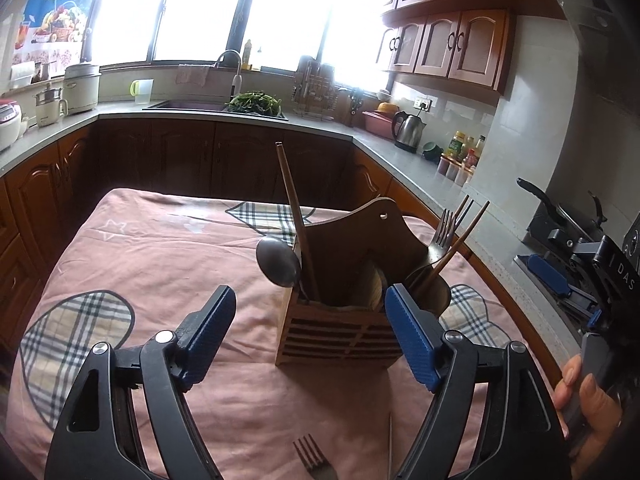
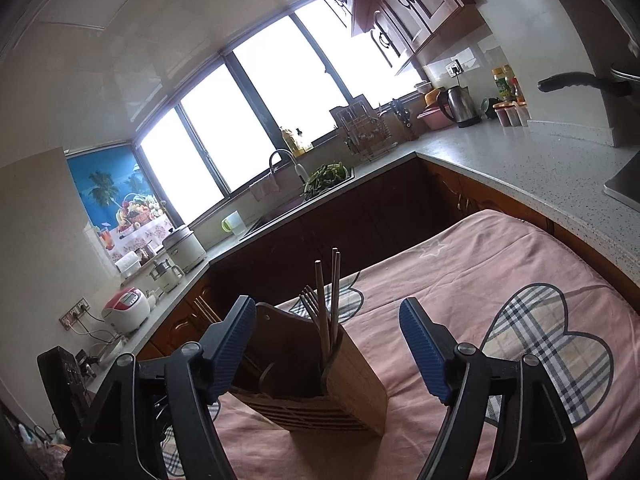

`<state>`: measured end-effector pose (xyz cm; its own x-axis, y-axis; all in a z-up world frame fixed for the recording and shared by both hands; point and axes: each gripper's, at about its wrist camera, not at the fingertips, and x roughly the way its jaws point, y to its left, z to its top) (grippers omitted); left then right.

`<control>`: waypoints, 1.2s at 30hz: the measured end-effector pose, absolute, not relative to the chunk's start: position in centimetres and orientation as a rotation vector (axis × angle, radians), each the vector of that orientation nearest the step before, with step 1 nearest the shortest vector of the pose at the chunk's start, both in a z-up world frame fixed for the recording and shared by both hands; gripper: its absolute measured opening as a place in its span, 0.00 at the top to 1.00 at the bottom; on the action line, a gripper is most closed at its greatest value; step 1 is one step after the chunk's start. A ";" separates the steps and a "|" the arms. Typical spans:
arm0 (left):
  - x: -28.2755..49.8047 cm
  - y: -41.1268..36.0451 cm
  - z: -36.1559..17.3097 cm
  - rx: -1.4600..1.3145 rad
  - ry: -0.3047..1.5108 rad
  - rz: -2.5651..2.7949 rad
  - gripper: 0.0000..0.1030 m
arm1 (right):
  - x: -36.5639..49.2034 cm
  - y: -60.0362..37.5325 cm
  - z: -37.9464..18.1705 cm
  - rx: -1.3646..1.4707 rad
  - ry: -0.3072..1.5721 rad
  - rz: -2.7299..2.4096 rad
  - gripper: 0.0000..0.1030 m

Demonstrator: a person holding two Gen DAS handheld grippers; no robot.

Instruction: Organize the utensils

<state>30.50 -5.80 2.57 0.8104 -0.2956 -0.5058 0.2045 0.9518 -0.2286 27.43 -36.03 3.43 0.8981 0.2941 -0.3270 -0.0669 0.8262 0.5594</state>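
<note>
Pink cloth (image 1: 160,248) with plaid patches covers the table, and dark cabinets and a grey counter (image 1: 420,164) run round it under blown-out windows whose glare hides whatever lies outside.

A wooden holder (image 1: 340,332) stands upright on the cloth. From the left wrist view a spoon (image 1: 278,261) leans out of its left compartment, bowl up, beside two chopsticks (image 1: 294,216); a fork (image 1: 446,228) and more chopsticks (image 1: 460,240) rise from the right side. How the compartments divide inside is hard to make out, as the tall back panel and shadow hide them.

The left gripper (image 1: 310,334) is spread wide and empty, its blue pads either side of the holder in the picture but nearer the camera. Below it a second fork (image 1: 314,460) lies on the cloth, its handle cut off by the frame edge, and a thin rod (image 1: 390,444) beside it is too slim to identify.

The right gripper (image 2: 328,344) is likewise released and holds nothing; its left finger covers part of the holder (image 2: 320,392). Part of a hand (image 1: 588,404) shows at the left view's edge.
</note>
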 end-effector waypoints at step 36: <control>9.0 -0.1 -1.7 -0.204 0.590 -0.132 0.13 | 8.0 -30.4 -2.3 0.414 0.536 0.277 0.20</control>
<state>9.01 -0.08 -1.67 0.8235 -0.1816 -0.5374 0.0655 0.9715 -0.2279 8.01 -30.39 -2.33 0.8258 0.3592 -0.4348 -0.1469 0.8813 0.4492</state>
